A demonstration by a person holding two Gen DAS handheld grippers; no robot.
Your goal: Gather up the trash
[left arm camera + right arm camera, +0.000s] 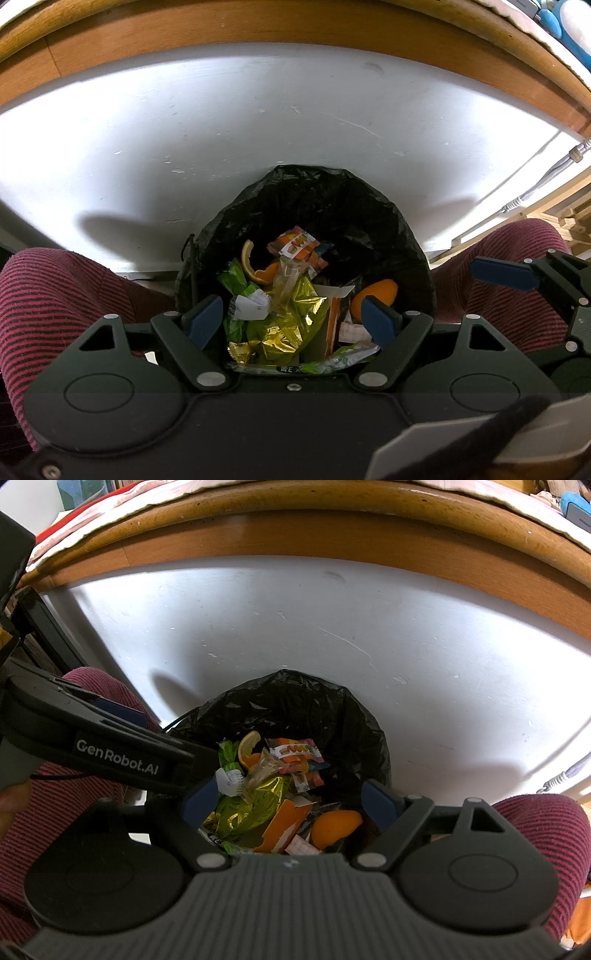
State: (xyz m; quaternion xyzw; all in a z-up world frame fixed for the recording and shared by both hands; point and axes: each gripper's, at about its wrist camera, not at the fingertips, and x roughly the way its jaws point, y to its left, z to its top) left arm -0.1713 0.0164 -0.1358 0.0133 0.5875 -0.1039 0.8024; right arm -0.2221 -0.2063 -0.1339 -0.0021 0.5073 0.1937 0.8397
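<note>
Black-lined trash bin [369, 221] is seen at lower centre, mouth facing up at both cameras, hemmed by striped knees [55, 295] left and right and a white panel [258, 129] behind under the wooden bench edge [258, 33]. Wrappers [284, 317] and orange peel [380, 291] lie inside. Left hand-held gripper [291, 317] and right hand-held gripper [291, 805] are held wide above the mouth, nothing gripped.
</note>
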